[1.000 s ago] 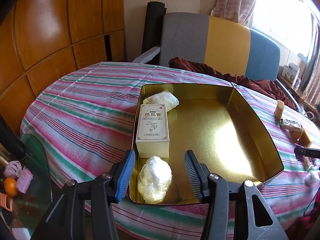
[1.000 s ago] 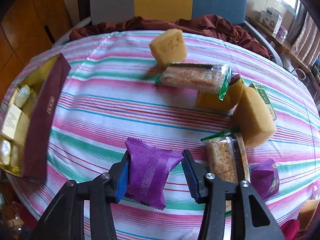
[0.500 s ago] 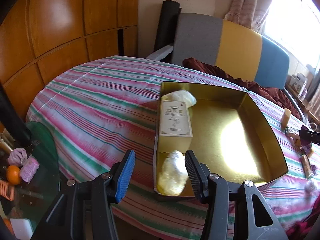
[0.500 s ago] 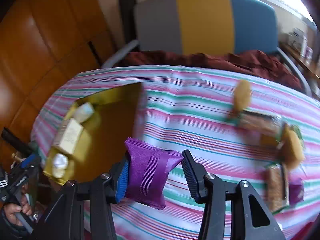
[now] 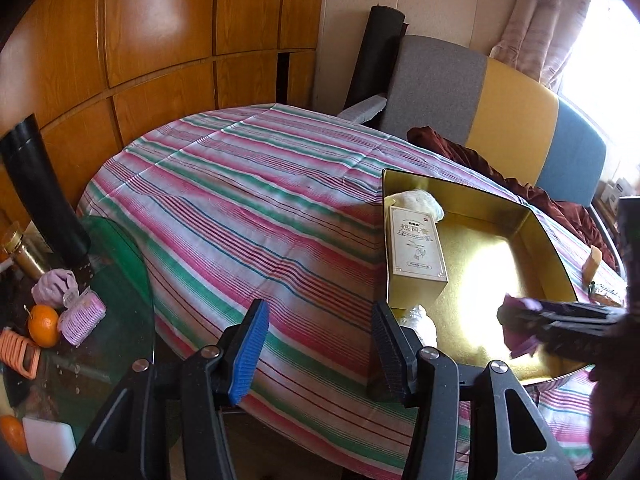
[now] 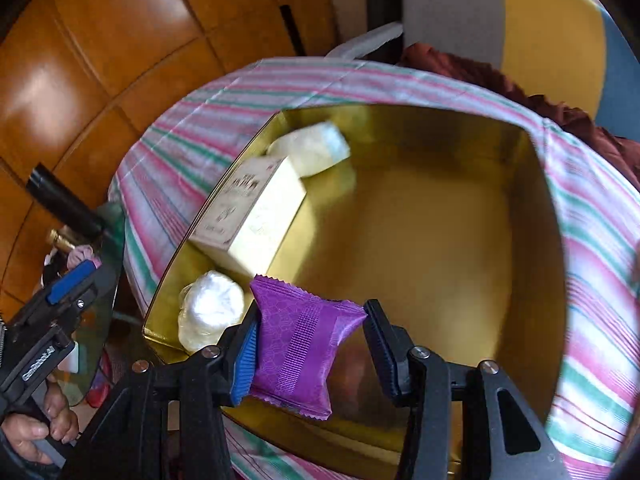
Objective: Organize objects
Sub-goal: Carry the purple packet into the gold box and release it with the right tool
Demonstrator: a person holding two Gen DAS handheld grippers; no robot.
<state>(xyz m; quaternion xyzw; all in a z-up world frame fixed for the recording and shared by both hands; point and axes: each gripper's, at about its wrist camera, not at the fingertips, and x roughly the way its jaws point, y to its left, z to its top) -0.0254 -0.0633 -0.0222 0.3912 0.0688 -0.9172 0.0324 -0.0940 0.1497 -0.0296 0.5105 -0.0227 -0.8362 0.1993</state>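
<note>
A gold tin sits on the striped tablecloth. Along its left side lie a cream box and two white wrapped bundles. My right gripper hangs over the tin's near part, shut on a purple packet. In the left wrist view the packet shows at the right over the tin. My left gripper stands open over the cloth, just left of the tin, with nothing between its fingers.
A glass side table at the left holds oranges, pink items and a black tube. A grey, yellow and blue chair with dark red cloth stands behind. A yellow cake piece lies right of the tin. A hand grips the left tool.
My right gripper has carried the purple packet from the snack pile leftward to above the tin. My left gripper has slid left, so the near bundle is no longer between its fingers.
</note>
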